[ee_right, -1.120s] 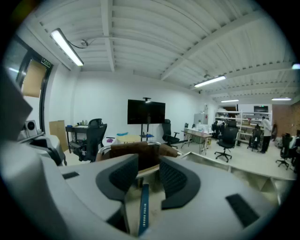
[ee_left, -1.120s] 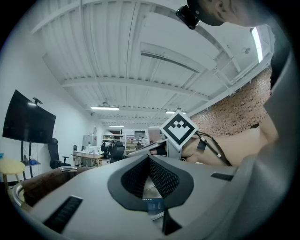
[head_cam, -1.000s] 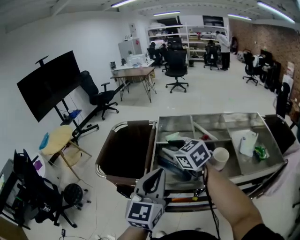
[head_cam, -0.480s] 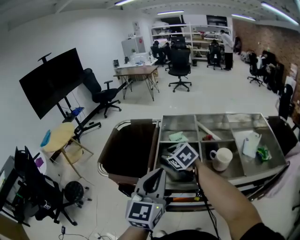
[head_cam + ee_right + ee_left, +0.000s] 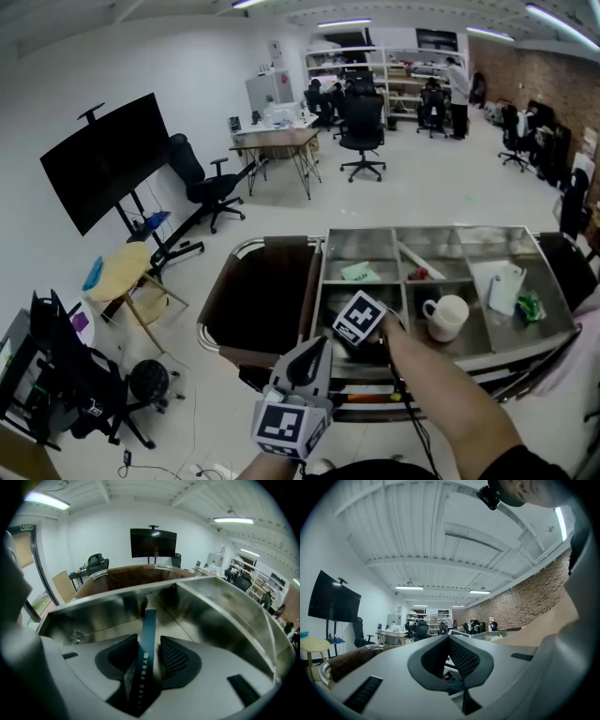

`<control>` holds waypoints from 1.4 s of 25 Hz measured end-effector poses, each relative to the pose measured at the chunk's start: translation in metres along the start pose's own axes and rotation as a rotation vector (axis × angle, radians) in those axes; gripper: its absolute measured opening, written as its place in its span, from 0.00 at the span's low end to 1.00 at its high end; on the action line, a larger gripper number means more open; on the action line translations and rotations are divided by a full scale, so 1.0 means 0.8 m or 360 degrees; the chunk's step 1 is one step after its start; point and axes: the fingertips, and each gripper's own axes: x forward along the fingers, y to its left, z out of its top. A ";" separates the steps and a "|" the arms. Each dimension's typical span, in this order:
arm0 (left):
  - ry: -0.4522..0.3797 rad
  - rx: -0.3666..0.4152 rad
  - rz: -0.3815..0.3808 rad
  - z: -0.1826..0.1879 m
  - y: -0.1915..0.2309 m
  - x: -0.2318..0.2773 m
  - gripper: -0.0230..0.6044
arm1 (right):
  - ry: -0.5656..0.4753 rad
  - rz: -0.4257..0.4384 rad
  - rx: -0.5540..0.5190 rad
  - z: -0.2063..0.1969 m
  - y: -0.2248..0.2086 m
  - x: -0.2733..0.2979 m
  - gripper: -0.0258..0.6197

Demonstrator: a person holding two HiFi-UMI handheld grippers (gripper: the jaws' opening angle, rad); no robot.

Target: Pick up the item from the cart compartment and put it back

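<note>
Right gripper view looks into a bare stainless-steel cart compartment (image 5: 220, 616), where the right claw (image 5: 149, 644) is clenched on a thin, flat dark blue item (image 5: 146, 620) with pale print along its edge. The item stands on edge between the black ribbed pads and reaches forward and down toward the steel floor. Whether its far end touches that floor cannot be told. In the head view a white ceramic mug (image 5: 446, 315) sits in its own compartment. The right claw is lowered into the compartment just beside the mug's, across one divider, on the person's left of it, so the item is there too. The left claw (image 5: 305, 364) hangs close to the person's body, well apart from the mug and outside the cart. Its own view shows its jaws pressed together with nothing between them, pointing out at the room. The main risk seems to be the narrow hold. The pads grip only a slim edge, so the item could pivot or slide if its far end catches the floor or a compartment wall. If it is let go while upright on its edge, it would likely topple flat, perhaps against the divider. The person's forearm passes near the mug, and a wide swing could knock it.
</note>
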 end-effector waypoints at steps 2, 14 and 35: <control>0.0002 -0.0003 0.0002 0.000 0.001 -0.001 0.04 | 0.0023 0.0023 0.0034 -0.006 0.001 0.004 0.32; -0.0001 0.0000 -0.0005 0.001 -0.001 -0.001 0.04 | 0.0027 0.0062 0.0077 -0.009 0.007 0.006 0.19; 0.0005 -0.0005 -0.0042 0.001 -0.015 0.009 0.04 | -0.0952 -0.0005 0.0286 0.075 0.007 -0.165 0.19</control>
